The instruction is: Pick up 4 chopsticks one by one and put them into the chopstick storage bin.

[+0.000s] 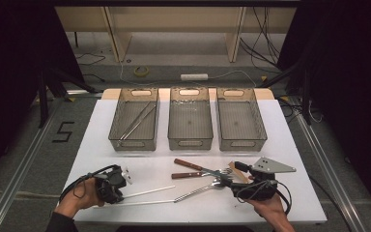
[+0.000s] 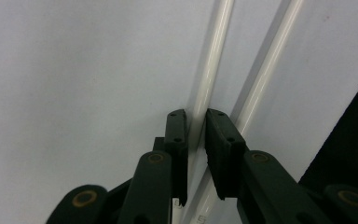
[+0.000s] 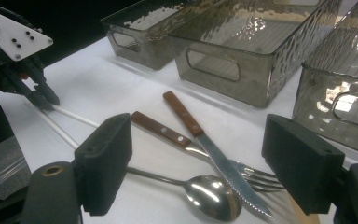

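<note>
The left tool [image 1: 123,180] sits low at the near left of the white worktop [image 1: 299,145], its jaws nearly together around the end of one of two thin white chopsticks [image 2: 213,65]; in the left gripper view the stick runs between the pads, but a sliver of gap shows on each side, so I cannot tell whether they pinch it yet. The second chopstick [image 2: 266,70] lies just beside the first, close enough to be dragged along. These sticks look light, stiff and smooth, so a slippery rod is likely to roll or pivot in flat pads; a hold a little further in from the tip, square across the shaft, should steady it. The right tool [image 3: 200,163] stands wide and empty above a spoon [image 3: 212,196], a fork [image 3: 256,179] and a wood-handled knife [image 3: 205,140]. Three grey bins sit beyond, and the left bin [image 1: 113,130] already holds similar long sticks, which I judge the likely place for these.
</note>
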### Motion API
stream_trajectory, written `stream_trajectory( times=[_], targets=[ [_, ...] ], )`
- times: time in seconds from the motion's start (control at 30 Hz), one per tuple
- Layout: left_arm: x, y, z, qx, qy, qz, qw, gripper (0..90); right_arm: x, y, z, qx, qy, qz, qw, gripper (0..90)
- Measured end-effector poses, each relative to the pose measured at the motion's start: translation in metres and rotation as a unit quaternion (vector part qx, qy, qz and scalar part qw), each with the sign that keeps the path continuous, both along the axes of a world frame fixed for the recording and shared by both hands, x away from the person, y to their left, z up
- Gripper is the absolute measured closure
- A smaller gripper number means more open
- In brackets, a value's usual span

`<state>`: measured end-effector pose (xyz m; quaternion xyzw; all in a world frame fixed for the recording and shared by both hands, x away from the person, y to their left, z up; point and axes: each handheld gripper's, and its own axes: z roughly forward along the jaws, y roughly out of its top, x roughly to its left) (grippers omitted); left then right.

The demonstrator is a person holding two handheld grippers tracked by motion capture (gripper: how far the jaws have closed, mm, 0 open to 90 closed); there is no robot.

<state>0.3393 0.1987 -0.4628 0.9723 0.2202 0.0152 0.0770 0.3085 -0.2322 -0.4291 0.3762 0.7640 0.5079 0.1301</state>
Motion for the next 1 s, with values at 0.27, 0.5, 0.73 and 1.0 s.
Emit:
stream_trajectory(
  times=[0.27,0.5,0.73,1.0],
  targets=[
    [-0.0011,-0.0009,0.0006,0.009,-0.005,-0.038,0.9992,81.0,0.0,0.0008,-0.0003,-0.002,0.0,0.002,1.0,25.4],
    [-0.0025,-0.002,0.0001,0.008,-0.01,-0.05,0.9987,83.0,0.0003,0.0012,-0.0004,-0.003,0.0,0.002,1.0,25.4],
    [-0.0036,-0.0024,0.0008,0.012,-0.015,-0.064,0.9977,83.4,0.0003,0.0013,-0.0003,-0.002,0.0,0.004,1.0,25.4],
    [-0.0062,-0.0084,0.0051,0.013,-0.035,-0.074,0.9966,83.8,0.0005,0.0012,-0.0003,-0.002,0.001,0.005,1.0,25.4]
  ],
)
